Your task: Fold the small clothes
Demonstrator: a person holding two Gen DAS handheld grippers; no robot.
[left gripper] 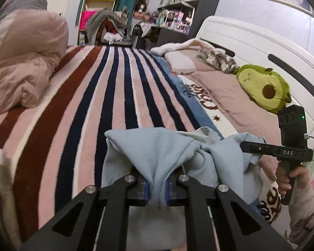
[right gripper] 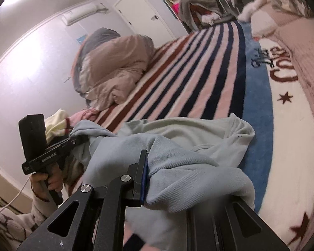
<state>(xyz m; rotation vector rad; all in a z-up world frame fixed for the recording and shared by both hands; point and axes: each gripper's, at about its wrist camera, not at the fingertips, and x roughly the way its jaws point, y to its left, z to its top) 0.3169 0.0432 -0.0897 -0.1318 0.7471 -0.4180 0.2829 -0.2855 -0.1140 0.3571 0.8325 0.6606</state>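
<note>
A light blue garment [left gripper: 157, 150] hangs bunched between both grippers, just above the striped blanket [left gripper: 98, 104]. In the left wrist view my left gripper [left gripper: 157, 192] is shut on a fold of it, the cloth squeezed between the blue pads [left gripper: 146, 192]. My right gripper [left gripper: 243, 146] reaches in from the right, its tip buried in the cloth. In the right wrist view the garment [right gripper: 188, 146] drapes over my right gripper [right gripper: 155, 175], which is shut on it; one pad [right gripper: 145, 177] shows and the other finger is hidden. My left gripper [right gripper: 77, 140] holds the far end.
A heaped beige duvet [left gripper: 25, 62] lies at the blanket's left. An avocado plush [left gripper: 261, 87], a pink pillow [left gripper: 219, 83] and the white headboard [left gripper: 251, 41] are on the right. Other clothes [right gripper: 60, 121] lie near the left hand [right gripper: 46, 182]. Cluttered shelves [left gripper: 178, 10] stand beyond the bed.
</note>
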